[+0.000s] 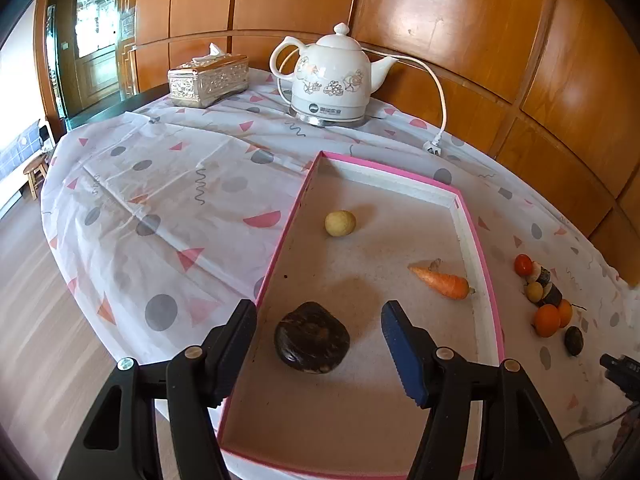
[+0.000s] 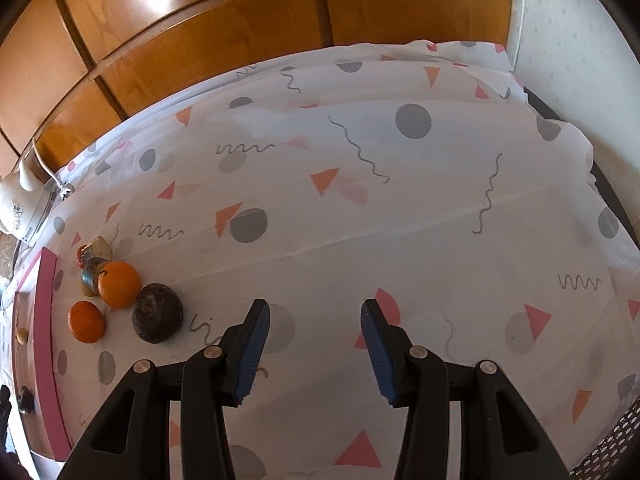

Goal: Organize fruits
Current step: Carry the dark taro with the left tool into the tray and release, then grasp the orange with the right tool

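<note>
Now | left tool (image 1: pixel 320 344) apart over dark fruit (image 1: pixel 311 337) | right tool (image 2: pixel 316 348) apart, empty

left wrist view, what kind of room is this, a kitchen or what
Probably a home dining or living room, not a lab: a table under a patterned tablecloth, a floral electric kettle beside an ornate tissue box, and wood-panelled walls.
</note>
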A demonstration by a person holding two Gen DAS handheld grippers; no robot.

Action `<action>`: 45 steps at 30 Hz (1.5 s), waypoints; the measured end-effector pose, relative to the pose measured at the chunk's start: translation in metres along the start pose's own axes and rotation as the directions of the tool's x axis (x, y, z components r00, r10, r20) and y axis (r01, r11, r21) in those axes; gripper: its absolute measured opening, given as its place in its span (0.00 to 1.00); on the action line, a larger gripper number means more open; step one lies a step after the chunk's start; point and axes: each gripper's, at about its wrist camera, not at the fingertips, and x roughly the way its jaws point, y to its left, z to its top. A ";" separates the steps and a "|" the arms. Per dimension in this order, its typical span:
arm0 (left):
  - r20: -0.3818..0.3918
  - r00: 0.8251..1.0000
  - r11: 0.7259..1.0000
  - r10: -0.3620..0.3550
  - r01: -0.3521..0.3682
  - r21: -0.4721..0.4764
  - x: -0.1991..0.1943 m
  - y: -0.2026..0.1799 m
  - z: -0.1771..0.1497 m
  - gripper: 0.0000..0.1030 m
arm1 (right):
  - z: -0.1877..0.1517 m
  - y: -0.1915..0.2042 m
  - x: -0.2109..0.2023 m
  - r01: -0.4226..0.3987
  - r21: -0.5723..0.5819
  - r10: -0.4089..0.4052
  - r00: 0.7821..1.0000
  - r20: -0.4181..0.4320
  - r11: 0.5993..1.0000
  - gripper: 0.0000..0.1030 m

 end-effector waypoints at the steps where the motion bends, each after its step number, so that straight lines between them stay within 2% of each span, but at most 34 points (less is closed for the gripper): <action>1: 0.001 1.000 1.000 0.002 -0.002 -0.002 -0.001 0.001 0.000 0.65 | 0.000 0.001 -0.001 -0.007 -0.005 0.007 1.000 0.001 1.000 0.47; 11: 0.017 1.000 0.997 0.025 -0.024 -0.067 -0.012 0.020 -0.001 0.75 | -0.005 0.038 0.000 -0.112 -0.136 0.107 0.993 -0.039 0.984 0.47; 16: 0.010 0.999 0.994 0.031 -0.030 -0.108 -0.014 0.030 -0.002 0.77 | -0.004 0.074 -0.005 -0.190 -0.269 0.182 0.982 -0.055 0.944 0.47; 21: 0.011 0.999 0.991 0.041 -0.039 -0.129 -0.017 0.038 -0.002 0.78 | -0.004 0.114 -0.006 -0.221 -0.396 0.212 0.975 -0.068 0.891 0.47; 27: 0.013 0.998 0.986 0.060 -0.057 -0.160 -0.021 0.049 -0.002 0.78 | 0.003 0.147 0.017 -0.198 -0.471 0.177 0.980 -0.090 0.860 0.47; 30: 0.009 0.997 0.981 0.070 -0.067 -0.183 -0.021 0.056 -0.004 0.82 | 0.009 0.155 0.030 -0.183 -0.495 0.155 0.983 -0.098 0.850 0.47; 35: -0.010 0.997 0.979 0.071 -0.071 -0.189 -0.017 0.056 -0.005 0.82 | 0.011 0.170 0.045 -0.196 -0.543 0.146 0.980 -0.135 0.817 0.47; 39: -0.011 0.997 0.981 0.070 -0.071 -0.178 -0.016 0.055 -0.005 0.82 | 0.008 0.172 0.052 -0.174 -0.551 0.124 0.984 -0.127 0.816 0.40; 45: -0.020 0.997 0.981 0.075 -0.077 -0.179 -0.015 0.055 -0.007 0.82 | 0.005 0.165 0.048 -0.176 -0.529 0.133 0.984 -0.118 0.830 0.39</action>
